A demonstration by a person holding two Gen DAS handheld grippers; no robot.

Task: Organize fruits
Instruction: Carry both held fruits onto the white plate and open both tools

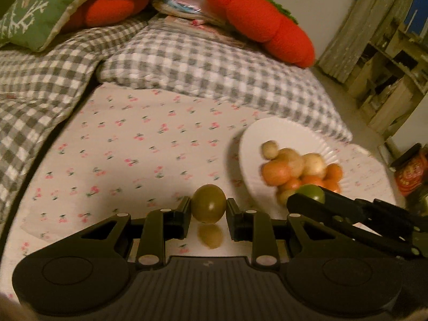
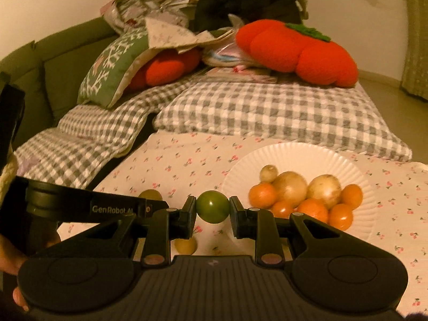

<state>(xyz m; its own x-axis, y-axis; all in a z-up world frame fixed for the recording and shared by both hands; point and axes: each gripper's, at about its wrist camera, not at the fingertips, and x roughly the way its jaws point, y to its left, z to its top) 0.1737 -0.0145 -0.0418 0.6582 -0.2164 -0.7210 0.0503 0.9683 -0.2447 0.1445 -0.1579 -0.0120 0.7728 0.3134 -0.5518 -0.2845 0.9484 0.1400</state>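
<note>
2 green fruits (image 1: pixel 209 207) (image 2: pixel 213 206) held aloft; orange, perhaps yellowish, ones (image 2: pixel 307 198) plated.

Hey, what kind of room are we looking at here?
Probably a bedroom or living room at home: gingham pillows, tomato-shaped cushion, and a cherry-print sheet under the paper plate of fruit.

Cherry-print sheet (image 2: pixel 187 165) on bed, grey gingham quilt (image 2: pixel 267 107) behind, two orange pumpkin cushions (image 2: pixel 294 50), green snowflake pillow (image 2: pixel 112 67), shelves (image 1: pixel 388 61) far right.
</note>
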